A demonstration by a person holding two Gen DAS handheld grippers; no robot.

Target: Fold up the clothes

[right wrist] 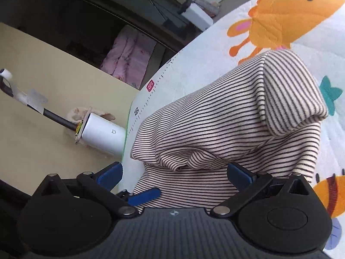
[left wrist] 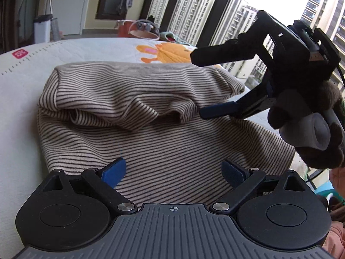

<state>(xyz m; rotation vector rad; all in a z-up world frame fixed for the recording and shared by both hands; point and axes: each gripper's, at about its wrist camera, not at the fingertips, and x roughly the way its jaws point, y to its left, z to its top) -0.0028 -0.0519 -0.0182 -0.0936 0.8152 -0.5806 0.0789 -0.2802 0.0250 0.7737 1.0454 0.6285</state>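
You've laid one fold in the top (left wrist: 138, 99), both grippers' (left wrist: 174, 172) (right wrist: 174, 172) fingers apart and empty; next grip its 6 o'clock hem.

Home, upper-floor flat: cartoon-printed play mat (left wrist: 90, 49) as work surface, tall windows (left wrist: 194, 6) onto apartment towers (left wrist: 189, 13), pink quilt (right wrist: 127, 56) hanging, buckets (left wrist: 131, 29) nearby

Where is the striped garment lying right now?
The striped garment lies part-folded on the cartoon-print mat, central in both wrist views, just ahead of the left gripper, with the orange cartoon animal beyond it.
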